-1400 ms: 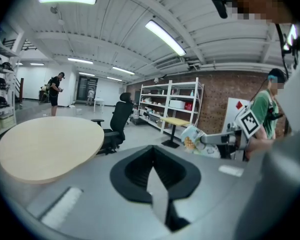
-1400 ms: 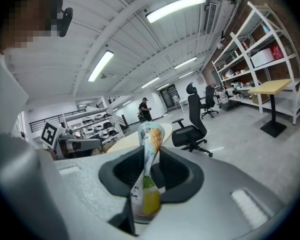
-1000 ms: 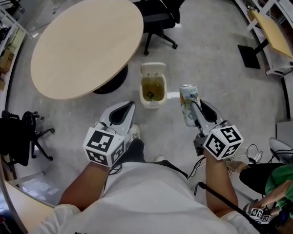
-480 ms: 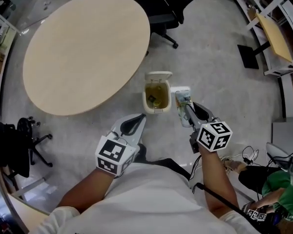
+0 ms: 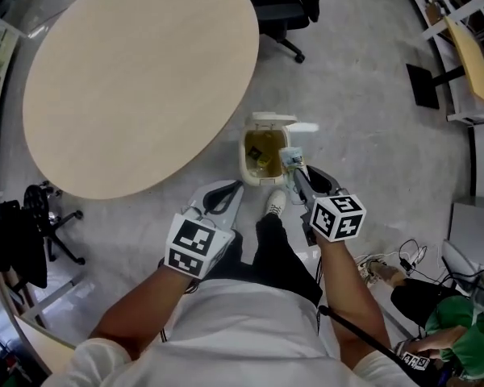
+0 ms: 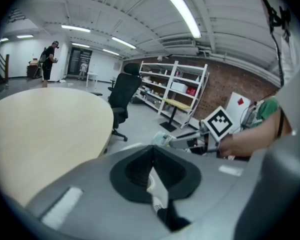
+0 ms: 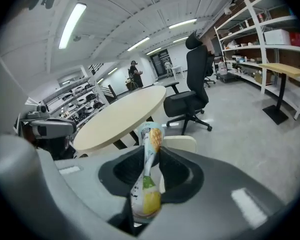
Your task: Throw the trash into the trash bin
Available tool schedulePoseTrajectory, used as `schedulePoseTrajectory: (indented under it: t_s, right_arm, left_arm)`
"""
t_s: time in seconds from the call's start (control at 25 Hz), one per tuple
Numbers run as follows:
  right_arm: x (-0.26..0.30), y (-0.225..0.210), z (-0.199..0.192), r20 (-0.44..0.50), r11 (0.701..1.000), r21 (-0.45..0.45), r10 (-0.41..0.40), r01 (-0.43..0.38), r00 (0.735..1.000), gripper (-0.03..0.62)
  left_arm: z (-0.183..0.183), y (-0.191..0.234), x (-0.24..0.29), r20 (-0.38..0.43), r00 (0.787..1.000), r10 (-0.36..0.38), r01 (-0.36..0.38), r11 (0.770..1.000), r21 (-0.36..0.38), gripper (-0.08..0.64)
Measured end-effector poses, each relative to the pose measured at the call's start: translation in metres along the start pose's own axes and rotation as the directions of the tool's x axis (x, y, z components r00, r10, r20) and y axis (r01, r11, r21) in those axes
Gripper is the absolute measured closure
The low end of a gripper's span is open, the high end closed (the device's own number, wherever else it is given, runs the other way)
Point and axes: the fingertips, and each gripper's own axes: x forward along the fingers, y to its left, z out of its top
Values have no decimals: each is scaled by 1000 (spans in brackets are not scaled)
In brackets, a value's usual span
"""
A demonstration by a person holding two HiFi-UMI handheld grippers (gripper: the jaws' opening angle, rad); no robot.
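1. While the right gripper (image 7: 151, 151) points down toward the floor, its jaws are clamped on a drink can (image 7: 146, 194) printed with yellow fruit. The can is squeezed narrow where the pads press it, and its top sticks out past the tips.
2. From the head view, the can (image 5: 289, 160) hangs at the near right edge of the trash bin (image 5: 248, 161), with the right gripper (image 5: 297, 174) just behind it. I cannot tell whether the can touches the rim.
3. The bin stands on the grey floor just right of the round table (image 5: 137, 79). Its cream lid (image 5: 274, 120) is tipped open on the far side, and there is something yellowish inside.
4. The left gripper (image 6: 152, 153) has its jaws closed together with nothing gripped. Through the slit below the tips, only a pale shoe and a dark trouser leg show.
5. In the head view, the left gripper (image 5: 230, 186) is left of the bin and nearer than it, clear of it.
6. A black office chair (image 5: 284, 10) stands on the far side of the bin, well apart from it.
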Motion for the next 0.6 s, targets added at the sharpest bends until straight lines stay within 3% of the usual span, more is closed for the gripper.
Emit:
schedulePoseTrajectory:
  t_s: [0.32, 0.48, 0.6]
  right_arm:
    - [85, -53, -52, -129, 999, -43, 6, -12, 992, 495]
    - [127, -75, -89, -237, 985, -169, -4, -37, 972, 497]
    - [156, -83, -111, -323, 969, -232, 4, -83, 946, 495]
  left_arm:
    - [-35, 30, 65, -79, 992, 102, -107, 992, -62, 552]
    - [-67, 32, 101, -161, 980, 121, -131, 990, -55, 552]
    - [-82, 37, 118, -202, 970, 138, -159, 983, -91, 552]
